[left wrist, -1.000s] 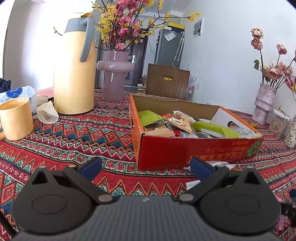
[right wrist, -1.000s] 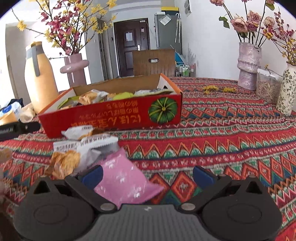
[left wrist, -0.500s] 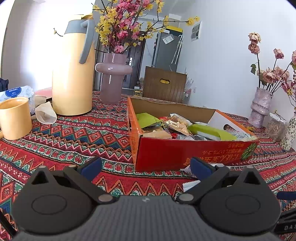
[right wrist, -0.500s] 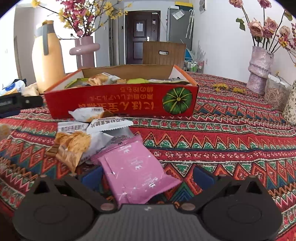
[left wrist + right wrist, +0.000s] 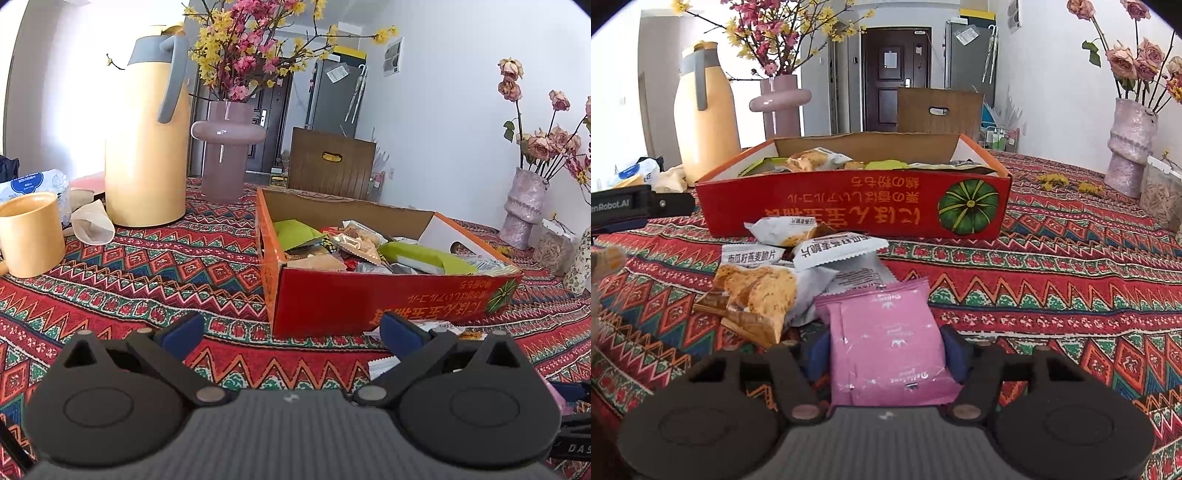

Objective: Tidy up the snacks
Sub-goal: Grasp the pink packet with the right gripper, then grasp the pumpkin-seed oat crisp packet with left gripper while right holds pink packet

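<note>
A red cardboard box (image 5: pixel 369 306) (image 5: pixel 849 210) with several snack packs inside stands on the patterned tablecloth. In front of it lies a small pile of loose snack packs (image 5: pixel 757 288) with white wrappers and orange crisps. A pink snack packet (image 5: pixel 882 343) lies nearest, between the blue pads of my right gripper (image 5: pixel 886 350). Its jaws are closing and the pads touch the packet's two sides. My left gripper (image 5: pixel 291 332) hovers open and holds nothing, left of the box's near corner. Its black body (image 5: pixel 639 206) shows at the left edge of the right wrist view.
A tall yellow thermos (image 5: pixel 144 147), a yellow mug (image 5: pixel 31 236), a tissue pack (image 5: pixel 37 184) and a mauve vase of blossoms (image 5: pixel 227 155) stand at the left. More vases (image 5: pixel 524 210) and a jar (image 5: pixel 1161 195) stand at the right. A wooden chair back (image 5: pixel 332 162) rises behind the table.
The right gripper's jaws have come in from wide open onto the sides of the pink packet, and it rolled slightly. The left gripper stayed put.
</note>
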`<state>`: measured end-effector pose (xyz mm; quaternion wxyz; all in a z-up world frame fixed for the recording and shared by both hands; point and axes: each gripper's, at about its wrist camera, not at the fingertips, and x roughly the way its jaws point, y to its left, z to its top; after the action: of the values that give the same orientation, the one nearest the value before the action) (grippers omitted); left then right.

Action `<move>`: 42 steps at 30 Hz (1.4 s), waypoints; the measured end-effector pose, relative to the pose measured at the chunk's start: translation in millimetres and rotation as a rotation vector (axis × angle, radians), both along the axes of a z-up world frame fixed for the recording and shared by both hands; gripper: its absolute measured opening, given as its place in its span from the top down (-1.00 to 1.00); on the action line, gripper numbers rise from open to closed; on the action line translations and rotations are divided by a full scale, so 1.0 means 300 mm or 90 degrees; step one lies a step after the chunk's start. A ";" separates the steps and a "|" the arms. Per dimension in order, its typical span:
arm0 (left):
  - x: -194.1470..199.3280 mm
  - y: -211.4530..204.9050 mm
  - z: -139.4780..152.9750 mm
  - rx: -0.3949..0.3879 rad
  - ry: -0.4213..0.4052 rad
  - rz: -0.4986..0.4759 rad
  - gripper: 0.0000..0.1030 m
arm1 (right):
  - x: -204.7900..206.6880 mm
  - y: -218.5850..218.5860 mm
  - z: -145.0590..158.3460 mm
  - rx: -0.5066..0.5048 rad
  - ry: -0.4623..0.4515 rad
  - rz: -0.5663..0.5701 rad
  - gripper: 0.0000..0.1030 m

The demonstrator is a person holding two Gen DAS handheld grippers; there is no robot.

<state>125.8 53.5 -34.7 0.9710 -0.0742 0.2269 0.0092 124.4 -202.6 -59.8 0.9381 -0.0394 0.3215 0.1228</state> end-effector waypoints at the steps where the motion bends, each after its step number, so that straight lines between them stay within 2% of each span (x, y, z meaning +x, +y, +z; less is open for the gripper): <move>1: 0.001 0.000 -0.001 0.001 0.002 0.000 -1.00 | -0.004 -0.006 0.002 0.005 -0.002 -0.003 -0.18; 8: 0.028 -0.010 -0.011 0.017 0.033 0.007 -1.00 | -0.027 -0.072 0.038 0.034 -0.048 -0.033 -0.18; 17: 0.074 -0.059 0.000 0.055 0.131 -0.002 -1.00 | 0.048 -0.172 0.053 0.044 -0.093 -0.082 -0.18; 20: 0.085 -0.114 -0.003 0.076 0.152 -0.013 -1.00 | 0.082 -0.187 0.039 0.044 -0.094 -0.098 -0.18; 22: 0.098 -0.148 -0.003 0.071 0.171 -0.024 -1.00 | 0.109 -0.189 0.023 0.038 -0.085 -0.119 -0.18; 29: 0.137 -0.248 -0.021 0.066 0.212 -0.039 -1.00 | 0.113 -0.205 0.010 0.063 -0.074 -0.107 -0.18; 36: 0.141 -0.301 -0.045 0.082 0.239 -0.032 -1.00 | 0.106 -0.206 0.009 0.075 -0.073 -0.094 -0.18; 42: 0.122 -0.317 -0.047 0.104 0.241 -0.035 -0.95 | 0.105 -0.206 0.009 0.078 -0.073 -0.091 -0.18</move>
<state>162.3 -41.7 -48.9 0.9139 0.0138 0.4054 0.0148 155.9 -264.4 -57.0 0.9620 0.0342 0.2608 0.0728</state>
